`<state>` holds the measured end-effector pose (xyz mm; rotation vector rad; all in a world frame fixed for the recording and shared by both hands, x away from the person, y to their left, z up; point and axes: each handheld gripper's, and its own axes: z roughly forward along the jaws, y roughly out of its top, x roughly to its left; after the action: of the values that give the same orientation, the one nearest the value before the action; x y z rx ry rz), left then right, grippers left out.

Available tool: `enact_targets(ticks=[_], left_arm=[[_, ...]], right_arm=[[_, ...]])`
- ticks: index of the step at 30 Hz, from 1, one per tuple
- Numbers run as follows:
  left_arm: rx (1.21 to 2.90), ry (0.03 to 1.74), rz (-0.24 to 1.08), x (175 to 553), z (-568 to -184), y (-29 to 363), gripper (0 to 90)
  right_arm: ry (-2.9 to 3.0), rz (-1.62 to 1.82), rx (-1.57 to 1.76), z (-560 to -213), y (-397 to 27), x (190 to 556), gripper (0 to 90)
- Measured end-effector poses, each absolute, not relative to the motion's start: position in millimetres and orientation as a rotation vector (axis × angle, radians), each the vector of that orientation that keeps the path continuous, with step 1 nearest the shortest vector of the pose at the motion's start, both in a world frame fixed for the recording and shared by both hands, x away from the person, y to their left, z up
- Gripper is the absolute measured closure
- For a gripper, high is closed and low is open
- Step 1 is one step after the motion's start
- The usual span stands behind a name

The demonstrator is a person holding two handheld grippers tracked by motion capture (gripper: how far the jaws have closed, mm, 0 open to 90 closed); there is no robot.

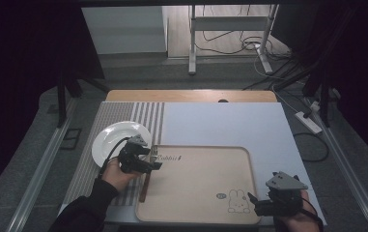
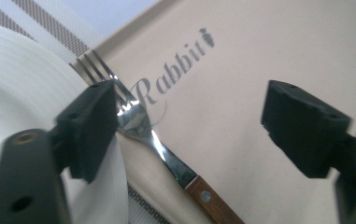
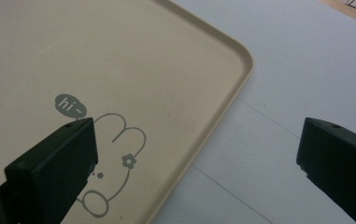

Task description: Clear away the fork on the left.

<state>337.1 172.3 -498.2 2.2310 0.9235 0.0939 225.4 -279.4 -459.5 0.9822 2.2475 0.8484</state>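
Left gripper [image 1: 153, 158] over the tray's left rim, jaws wide apart, gripping nothing. Fork [image 2: 140, 122] below, steel head on the beige tray [image 1: 201, 186] edge just beside the white plate [image 1: 109, 140], wooden handle toward the placemat. Right gripper [image 3: 199, 163] open too, empty, above the tray's near right corner.

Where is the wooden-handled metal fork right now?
The wooden-handled metal fork lies across the left rim of the beige rabbit-print tray, beside the white plate. In the high view it sits under the open left gripper.
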Motion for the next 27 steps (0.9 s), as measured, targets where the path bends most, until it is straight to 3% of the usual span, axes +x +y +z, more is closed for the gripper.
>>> enact_targets(ticks=[18,27], left_arm=[[2.183,0.945,0.091,329,-492,196,0.0],[2.164,0.97,0.115,318,-491,211,0.0]], right_arm=[[2.246,0.848,0.985,-460,-279,226,0.0],[2.244,0.848,0.988,-459,-279,225,0.0]])
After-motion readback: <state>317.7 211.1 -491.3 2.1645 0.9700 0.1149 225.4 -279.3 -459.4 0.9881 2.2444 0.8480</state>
